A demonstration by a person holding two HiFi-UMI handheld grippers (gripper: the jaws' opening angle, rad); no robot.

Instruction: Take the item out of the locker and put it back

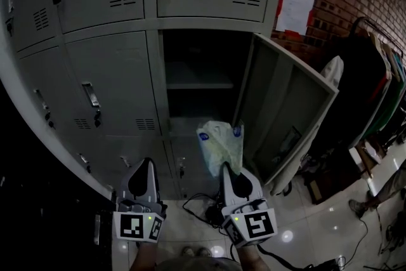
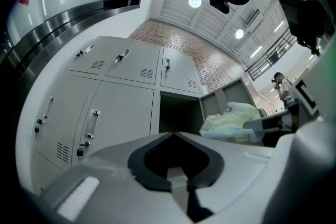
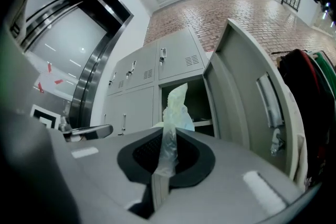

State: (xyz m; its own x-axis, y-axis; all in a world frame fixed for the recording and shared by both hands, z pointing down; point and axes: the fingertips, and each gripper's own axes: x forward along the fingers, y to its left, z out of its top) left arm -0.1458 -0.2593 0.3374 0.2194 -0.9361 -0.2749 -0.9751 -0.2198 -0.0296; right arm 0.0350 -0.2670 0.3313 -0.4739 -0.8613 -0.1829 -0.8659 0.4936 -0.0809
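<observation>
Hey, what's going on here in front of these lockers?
A person faces a bank of grey lockers with tongs in each hand. The right tongs are shut on a pale plastic bag and hold it up just in front of the one open locker, whose door is swung out to the right. The left tongs are shut and empty. This moment alone doesn't show whether the bag is coming out or going back in.

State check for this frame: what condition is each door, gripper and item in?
Locker door: swung open.
Plastic bag: outside the locker, pinched at one end, in front of the open compartment.
Right gripper: shut on the plastic bag.
Left gripper: shut, nothing between its jaws.
Neighbouring locker doors: closed.
</observation>
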